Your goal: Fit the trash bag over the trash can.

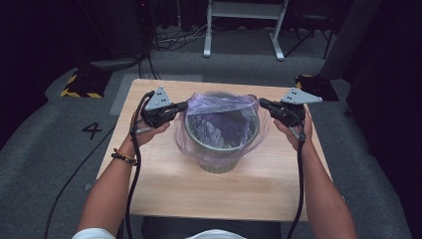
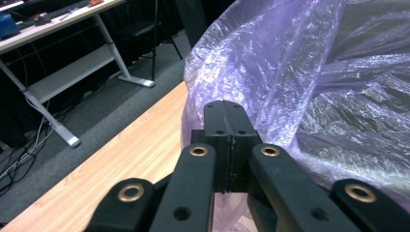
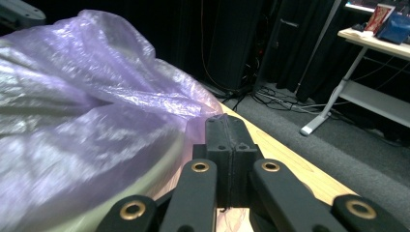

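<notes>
A grey-green bin [image 1: 219, 162] stands mid-table, lined with a thin purple plastic bag [image 1: 219, 107] whose loose edge drapes over the rim. My left gripper [image 1: 185, 105] is at the bag's left edge and my right gripper [image 1: 261, 103] at its right edge, both level with the rim. In the left gripper view the jaws [image 2: 224, 108] are pressed together with the bag's film [image 2: 270, 63] pinched at them. The right gripper view shows its jaws [image 3: 225, 123] likewise shut on the film [image 3: 87, 96], beside the bin's pale rim [image 3: 145, 183].
The wooden table [image 1: 164, 184] is bare around the bin. Beyond its far edge is grey carpet with a white desk frame [image 1: 244, 20], cables, and yellow-black striped blocks [image 1: 79, 84]. A "4" [image 1: 92, 130] is marked on the floor at left.
</notes>
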Demonstrator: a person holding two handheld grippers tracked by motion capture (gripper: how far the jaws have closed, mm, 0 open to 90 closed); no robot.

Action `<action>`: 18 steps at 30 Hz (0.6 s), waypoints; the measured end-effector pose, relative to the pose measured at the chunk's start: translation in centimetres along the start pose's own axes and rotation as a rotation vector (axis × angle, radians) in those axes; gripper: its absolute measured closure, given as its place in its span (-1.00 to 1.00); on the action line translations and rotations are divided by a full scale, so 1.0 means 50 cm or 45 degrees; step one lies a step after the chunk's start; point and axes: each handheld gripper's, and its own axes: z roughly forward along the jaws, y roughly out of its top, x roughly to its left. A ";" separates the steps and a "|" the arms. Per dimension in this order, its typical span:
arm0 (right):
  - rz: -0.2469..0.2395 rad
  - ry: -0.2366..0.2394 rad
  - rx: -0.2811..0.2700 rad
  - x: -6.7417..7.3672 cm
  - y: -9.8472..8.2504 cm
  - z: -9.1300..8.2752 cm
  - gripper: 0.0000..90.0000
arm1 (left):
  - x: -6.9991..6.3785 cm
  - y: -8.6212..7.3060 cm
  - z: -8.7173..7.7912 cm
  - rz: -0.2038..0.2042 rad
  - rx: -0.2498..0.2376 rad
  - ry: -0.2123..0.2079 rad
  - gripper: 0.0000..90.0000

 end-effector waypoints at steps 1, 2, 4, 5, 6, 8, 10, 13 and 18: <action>0.004 -0.004 0.006 0.000 0.002 0.005 1.00 | 0.002 -0.001 -0.004 -0.005 -0.006 0.000 0.81; 0.000 -0.007 0.014 0.000 0.005 0.010 1.00 | 0.002 -0.002 -0.007 -0.011 -0.011 0.003 0.75; -0.007 -0.013 0.028 0.002 0.010 0.018 1.00 | 0.002 -0.003 -0.016 -0.027 -0.026 0.025 0.53; -0.006 -0.015 0.034 0.003 0.011 0.021 1.00 | 0.002 -0.003 -0.023 -0.043 -0.038 0.023 0.41; -0.006 -0.016 0.036 0.003 0.013 0.024 1.00 | 0.002 -0.003 -0.028 -0.051 -0.044 0.018 0.29; 0.001 -0.017 0.039 0.005 0.015 0.028 1.00 | -0.001 -0.002 -0.039 -0.074 -0.077 -0.017 0.07; -0.005 -0.018 0.034 0.008 0.018 0.029 1.00 | -0.013 0.003 -0.054 -0.074 -0.108 -0.051 -0.16; -0.013 -0.017 0.040 0.014 0.022 0.028 1.00 | -0.033 0.008 -0.071 -0.038 -0.134 -0.089 -0.29; -0.015 0.003 0.029 0.018 0.027 0.024 1.00 | -0.052 0.013 -0.068 0.000 -0.093 -0.135 -0.38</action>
